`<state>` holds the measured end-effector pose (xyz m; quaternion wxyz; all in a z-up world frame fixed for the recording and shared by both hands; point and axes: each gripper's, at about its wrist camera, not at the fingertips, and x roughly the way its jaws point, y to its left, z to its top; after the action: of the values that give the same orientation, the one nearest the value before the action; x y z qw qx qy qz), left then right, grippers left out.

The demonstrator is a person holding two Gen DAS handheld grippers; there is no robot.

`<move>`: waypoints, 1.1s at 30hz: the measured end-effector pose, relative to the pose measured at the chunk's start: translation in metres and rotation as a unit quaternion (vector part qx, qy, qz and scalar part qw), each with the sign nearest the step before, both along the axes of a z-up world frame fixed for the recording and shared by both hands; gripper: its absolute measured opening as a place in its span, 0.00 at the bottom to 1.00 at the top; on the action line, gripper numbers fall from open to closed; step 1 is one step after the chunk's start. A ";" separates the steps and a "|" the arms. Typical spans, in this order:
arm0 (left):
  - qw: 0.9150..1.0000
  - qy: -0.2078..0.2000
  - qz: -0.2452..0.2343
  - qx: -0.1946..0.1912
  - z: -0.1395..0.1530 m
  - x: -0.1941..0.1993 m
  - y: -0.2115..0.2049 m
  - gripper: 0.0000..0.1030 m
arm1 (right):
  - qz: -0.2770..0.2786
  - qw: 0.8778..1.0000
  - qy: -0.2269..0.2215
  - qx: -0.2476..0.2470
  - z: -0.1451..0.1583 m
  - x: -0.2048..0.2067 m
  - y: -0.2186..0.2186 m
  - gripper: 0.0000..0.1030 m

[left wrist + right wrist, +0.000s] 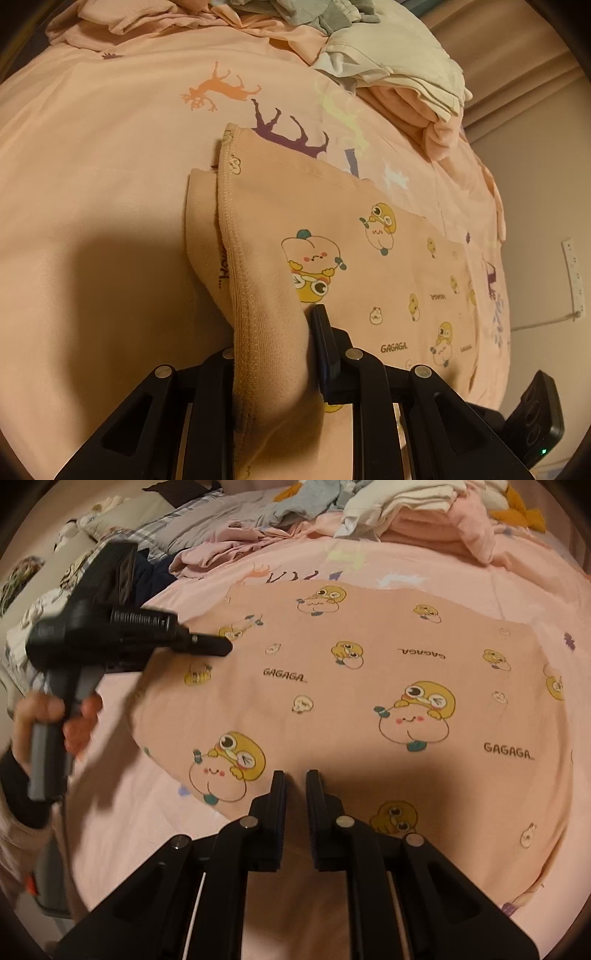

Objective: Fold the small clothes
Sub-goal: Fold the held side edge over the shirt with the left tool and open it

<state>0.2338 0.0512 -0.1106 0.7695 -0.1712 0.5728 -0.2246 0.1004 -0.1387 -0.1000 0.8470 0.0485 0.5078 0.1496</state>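
Observation:
A small peach garment printed with yellow frog cartoons and "GAGAGA" lies spread on the pink bedsheet. In the left wrist view my left gripper is shut on a bunched, stitched edge of the garment, lifting it; the left finger is hidden by cloth. That gripper also shows in the right wrist view, at the garment's far left edge. My right gripper has its jaws narrowly apart with a thin pinch of the garment's near edge between them.
Piles of other clothes and folded white and pink items lie at the far side of the bed. Pillows and bedding lie at the far left. A wall stands to the right.

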 end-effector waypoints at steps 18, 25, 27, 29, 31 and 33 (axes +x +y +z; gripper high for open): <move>0.985 -0.098 -0.088 0.112 0.091 -0.031 -0.136 0.10 | -0.186 0.960 -0.055 0.202 0.023 -0.018 -0.123 0.13; 0.976 -0.057 -0.131 0.163 0.056 -0.038 -0.196 0.11 | -0.239 0.939 -0.057 0.241 0.016 -0.041 -0.166 0.17; 0.974 -0.049 -0.135 0.177 0.048 -0.039 -0.205 0.13 | -0.247 0.936 -0.054 0.244 0.014 -0.044 -0.172 0.21; 0.974 -0.034 -0.139 0.174 0.042 -0.040 -0.207 0.22 | -0.251 0.933 -0.051 0.252 0.012 -0.048 -0.179 0.23; 0.974 -0.032 -0.140 0.175 0.042 -0.043 -0.209 0.24 | -0.255 0.930 -0.050 0.261 0.011 -0.050 -0.183 0.27; 0.971 -0.039 -0.147 0.184 0.045 -0.045 -0.211 0.24 | -0.260 0.926 -0.051 0.268 0.012 -0.051 -0.187 0.30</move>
<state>0.1885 -0.1599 -0.0653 0.7679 0.0687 0.5930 -0.2324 0.0493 -0.3255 -0.0885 0.8366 0.3961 0.3742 0.0569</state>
